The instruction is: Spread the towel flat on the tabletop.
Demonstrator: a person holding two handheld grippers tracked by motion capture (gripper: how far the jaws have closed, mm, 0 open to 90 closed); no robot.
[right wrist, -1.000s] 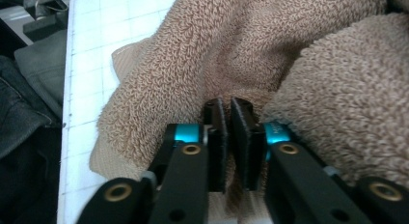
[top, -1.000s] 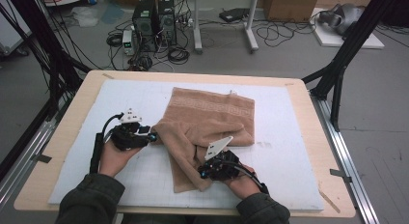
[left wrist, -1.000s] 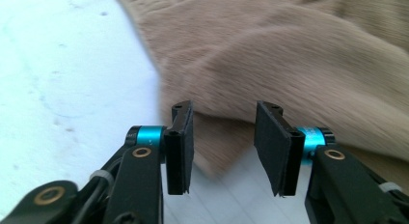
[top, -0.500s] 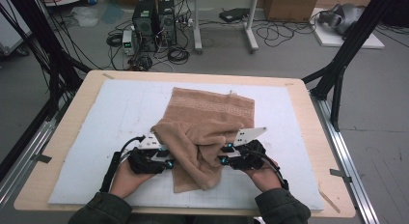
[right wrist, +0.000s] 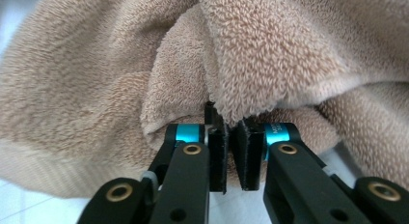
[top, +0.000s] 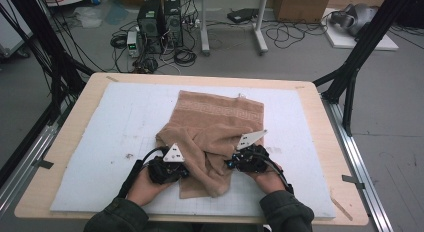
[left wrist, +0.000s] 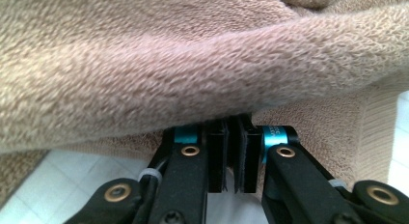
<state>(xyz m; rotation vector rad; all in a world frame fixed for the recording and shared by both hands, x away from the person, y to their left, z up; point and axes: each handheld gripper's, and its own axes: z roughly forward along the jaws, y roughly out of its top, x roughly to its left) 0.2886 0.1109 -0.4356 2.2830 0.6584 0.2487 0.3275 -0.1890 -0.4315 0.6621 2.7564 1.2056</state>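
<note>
A rumpled tan towel lies mid-table on the white mat. Both the left gripper and right gripper have just closed, each now pinching a fold at the towel's near edge, having moved in from either side a second ago. The towel looks ready to be lifted or folded.

Towel on mat — grippers flanking.

Black claws — teal collars, brass screws

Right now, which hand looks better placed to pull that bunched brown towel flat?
Probably the left. The left gripper sits at the towel's bunched near edge, jaws shut on a fold, with bare white mat beside it to draw into. The right gripper, also shut on cloth, sits nearer the middle.
</note>
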